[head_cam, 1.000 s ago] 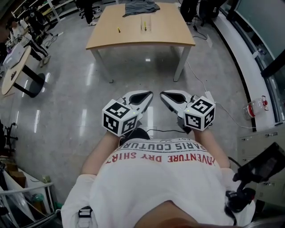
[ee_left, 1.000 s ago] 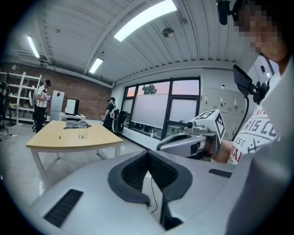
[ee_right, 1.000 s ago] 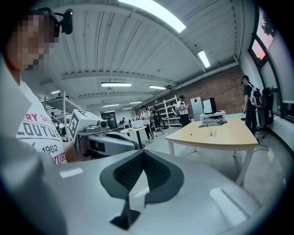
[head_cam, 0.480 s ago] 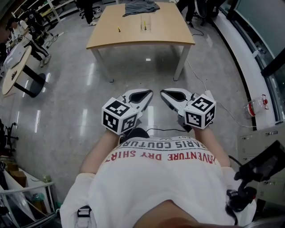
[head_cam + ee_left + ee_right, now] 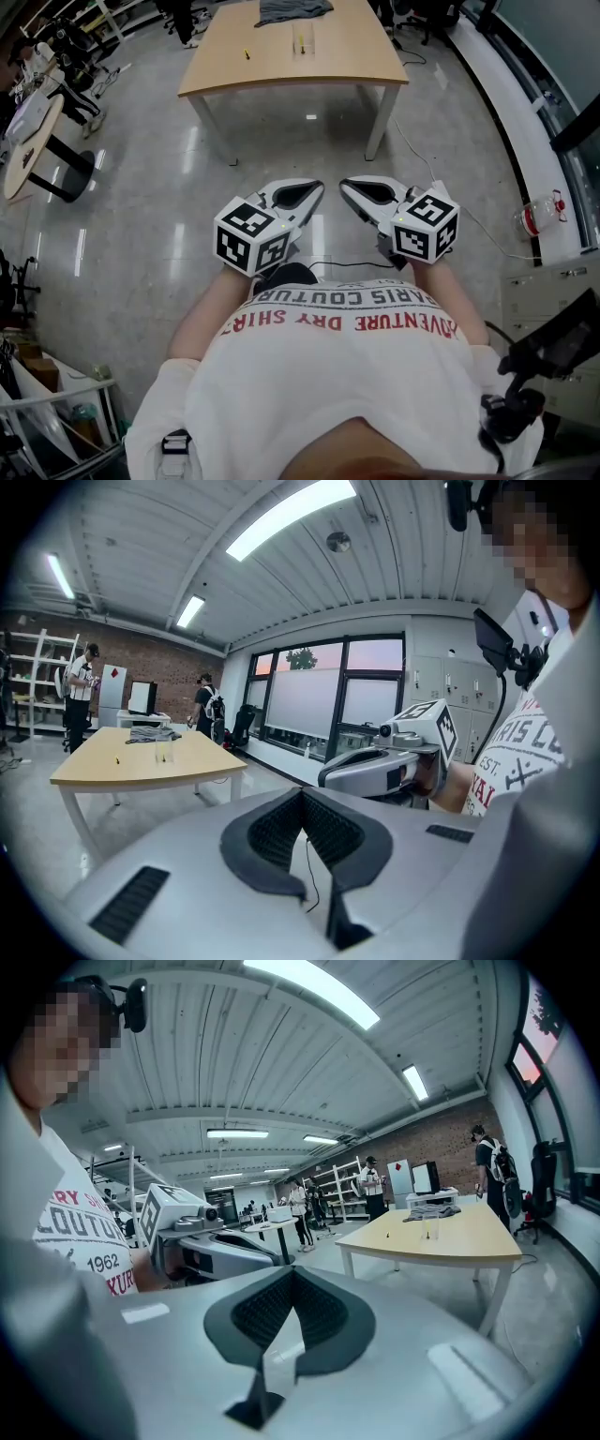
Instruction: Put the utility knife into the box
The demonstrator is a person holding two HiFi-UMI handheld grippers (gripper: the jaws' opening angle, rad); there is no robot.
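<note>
The utility knife (image 5: 247, 53) is a small yellow thing lying on the wooden table (image 5: 347, 66) far ahead of me. To its right stands a clear box (image 5: 303, 42). My left gripper (image 5: 317, 191) and right gripper (image 5: 345, 186) are held side by side in front of the person's waist, over the floor and well short of the table. Both are shut with nothing between the pads. In the left gripper view the knife (image 5: 118, 759) and the box (image 5: 164, 753) are tiny on the table (image 5: 150, 769). The right gripper view has the same knife (image 5: 387, 1235) and box (image 5: 430, 1229).
A grey cloth (image 5: 293, 9) lies at the table's far end. Grey polished floor (image 5: 141, 216) separates me from the table. A round dark table (image 5: 33, 141) stands at left, cabinets (image 5: 553, 291) and a cable (image 5: 487, 244) at right. People stand far behind the table (image 5: 80, 682).
The table sits a little higher in the head view than before. Both grippers stay together in front of the body, lower by a few pixels, and stay shut.
</note>
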